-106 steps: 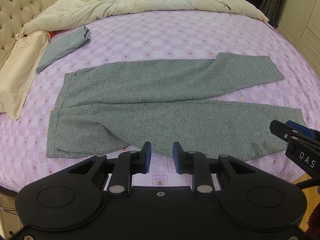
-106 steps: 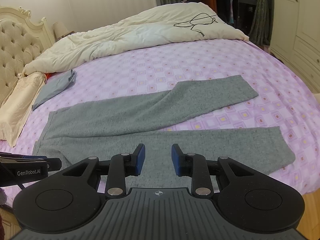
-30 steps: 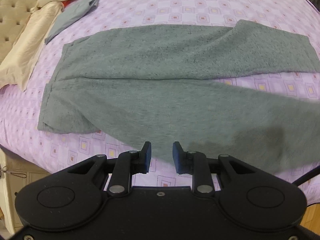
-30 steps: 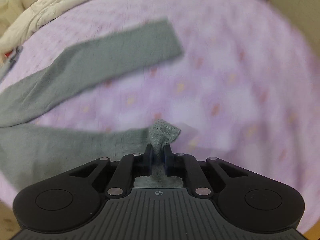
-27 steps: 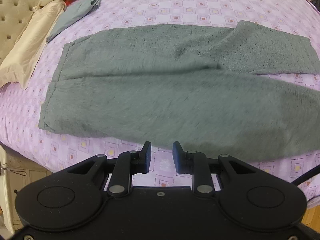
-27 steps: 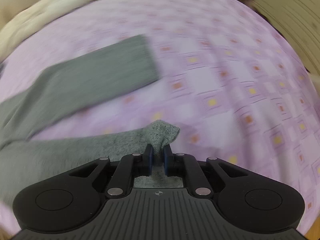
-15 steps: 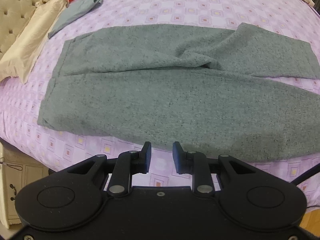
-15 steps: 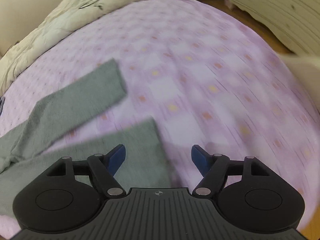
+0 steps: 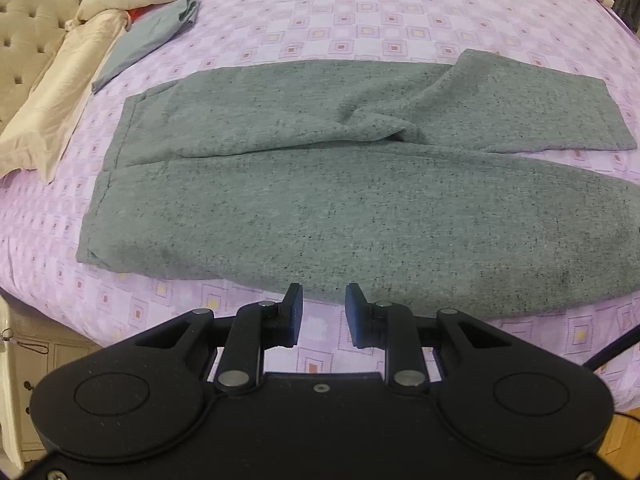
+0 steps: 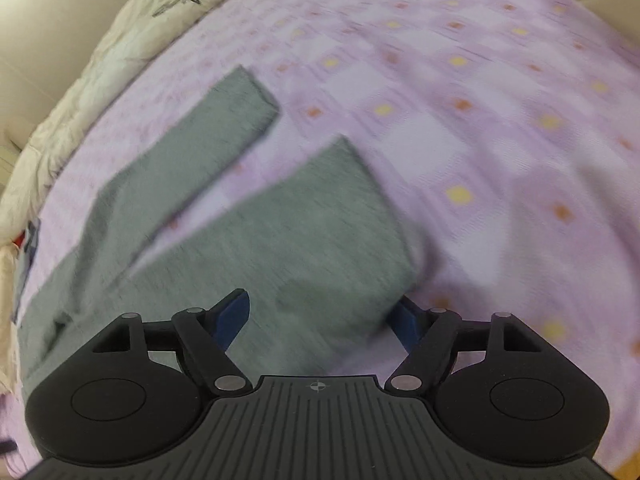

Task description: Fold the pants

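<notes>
- Grey speckled knit pants (image 9: 320,200) lie flat across the middle of the left wrist view, on a bed with a lilac sheet printed with squares (image 9: 360,32); waistband toward the left of the frame, legs running to the right.
- Upper leg buckles into a raised crease right of centre and angles to the upper right; lower leg runs off toward the right edge.
- Left claw (image 9: 322,314) sits at lower centre, just off the near edge of the pants, its blue pads parted by a narrow gap with nothing between them.
- Right claw (image 10: 324,316) is spread wide at lower centre of the right wrist view (frame is motion-blurred), gripping nothing; the hem end of the nearer leg (image 10: 320,216) lies on the sheet just ahead of and between its fingers.
- Upper left of the left wrist view: cream satin pillow (image 9: 60,92), folded blue-grey garment (image 9: 148,44), tufted beige headboard (image 9: 28,4).
- Cream duvet (image 10: 132,36) bunched at the upper left of the right wrist view.
</notes>
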`<state>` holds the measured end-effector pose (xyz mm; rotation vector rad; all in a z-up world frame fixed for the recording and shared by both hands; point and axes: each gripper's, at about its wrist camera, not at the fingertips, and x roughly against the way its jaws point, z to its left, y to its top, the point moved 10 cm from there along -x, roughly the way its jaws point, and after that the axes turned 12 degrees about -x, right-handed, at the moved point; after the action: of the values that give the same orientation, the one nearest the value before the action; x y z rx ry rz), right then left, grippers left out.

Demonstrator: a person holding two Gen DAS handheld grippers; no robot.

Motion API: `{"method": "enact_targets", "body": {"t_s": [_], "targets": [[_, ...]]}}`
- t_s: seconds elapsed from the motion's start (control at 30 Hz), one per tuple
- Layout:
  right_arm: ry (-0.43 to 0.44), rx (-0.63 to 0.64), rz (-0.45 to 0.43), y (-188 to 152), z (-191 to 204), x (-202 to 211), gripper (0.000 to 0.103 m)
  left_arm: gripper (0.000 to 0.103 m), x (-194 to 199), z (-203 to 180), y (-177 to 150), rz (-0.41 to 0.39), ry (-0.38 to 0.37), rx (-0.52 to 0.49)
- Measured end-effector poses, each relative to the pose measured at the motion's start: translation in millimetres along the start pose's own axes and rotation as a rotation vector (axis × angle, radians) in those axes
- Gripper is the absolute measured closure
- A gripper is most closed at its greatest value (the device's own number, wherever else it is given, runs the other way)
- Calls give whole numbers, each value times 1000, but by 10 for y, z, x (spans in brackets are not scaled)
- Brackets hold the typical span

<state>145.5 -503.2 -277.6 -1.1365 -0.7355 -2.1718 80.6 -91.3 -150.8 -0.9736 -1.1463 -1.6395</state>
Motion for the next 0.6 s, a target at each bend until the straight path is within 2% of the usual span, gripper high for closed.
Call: {"method": "enact_targets", "body": {"t_s": [0.03,0.07,0.1,0.2,0.27,0.37,0.43,0.47,0.5,0.6], "targets": [[-2,-3,15,17,53,-7,32,68,6,18,-3,-1,4,3],[4,2,26,25,102,17,53,68,10,33,-3,-2,7,8],[-4,22,22,37,157,73,94,68,10,48,-6,-3,8,14],[-160,167,-43,101,225,412,94,68,19,82,-24,-4,11,27],[-193,189,-53,132,183,641,94,68,8,100,-36,-1,10,38],[-283,186,-19,136,-83,533,93,68,-29,105,-62,10,-3,47],[-350,154,10,144,-339,343,80,68,-45,89,-61,18,-16,44],[-379,145,-18,183,-425,344,65,68,-35,91,-63,16,-14,41],[-399,140,-77,255,-479,423,60,68,-18,98,-61,8,-9,38],[-330,168,-181,355,-367,656,60,68,-47,135,-84,8,0,39]]}}
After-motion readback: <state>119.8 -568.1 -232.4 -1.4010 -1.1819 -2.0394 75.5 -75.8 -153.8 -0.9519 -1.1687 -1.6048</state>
